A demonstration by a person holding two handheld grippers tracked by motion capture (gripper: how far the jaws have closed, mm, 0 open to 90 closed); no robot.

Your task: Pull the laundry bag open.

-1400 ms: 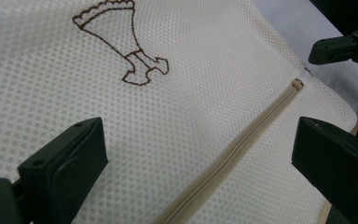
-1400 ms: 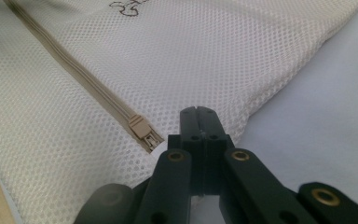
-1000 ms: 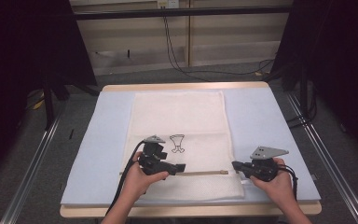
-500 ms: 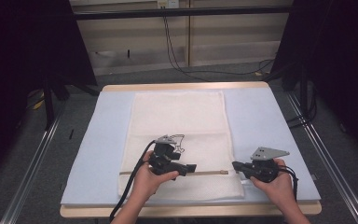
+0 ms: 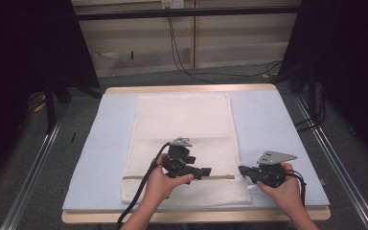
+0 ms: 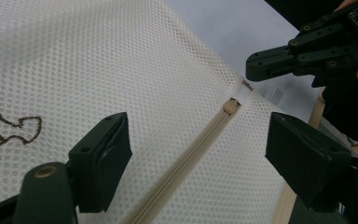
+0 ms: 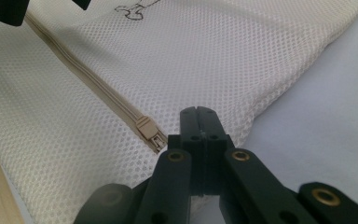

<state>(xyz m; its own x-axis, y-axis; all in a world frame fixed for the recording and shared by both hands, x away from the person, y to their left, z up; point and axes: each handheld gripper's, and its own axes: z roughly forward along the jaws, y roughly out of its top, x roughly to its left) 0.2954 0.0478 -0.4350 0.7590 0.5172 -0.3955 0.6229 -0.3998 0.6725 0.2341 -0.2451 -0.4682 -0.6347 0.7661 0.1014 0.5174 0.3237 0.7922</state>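
Mesh bag (image 5: 182,139): we see it lying flat down the middle of the worktop (image 5: 278,129), on the pale blue mat, its lower end close to the near edge. Flat like this, the zip line stays straight and easy to follow.
Zipper (image 6: 200,149): it runs across the bag parallel to the near edge, a little way up from it. In the left gripper view its teeth look joined all along the stretch between the jaws.
Zipper pull (image 7: 150,132): it sits at the zipper's right end, by the bag's right edge, just beside the tip of the right hand-held gripper.
Right hand-held gripper (image 5: 244,169): its jaws are pressed together at the bag's right edge. We judge that it pins the fabric corner there so the bag cannot slide along the zip line, though we cannot tell whether cloth is really caught between the pads.
Left hand-held gripper (image 5: 206,171): it hovers over the middle of the zipper, pointing toward the right one. Its jaws stand apart and have just been closing; the zipper passes beneath the gap and the pads press on nothing.
Why this split: we judge one hand anchors the end while the other approaches the pull along the zipper.
Drawn figure (image 6: 4,121): a brown outline printed on the mesh, beyond the zipper.
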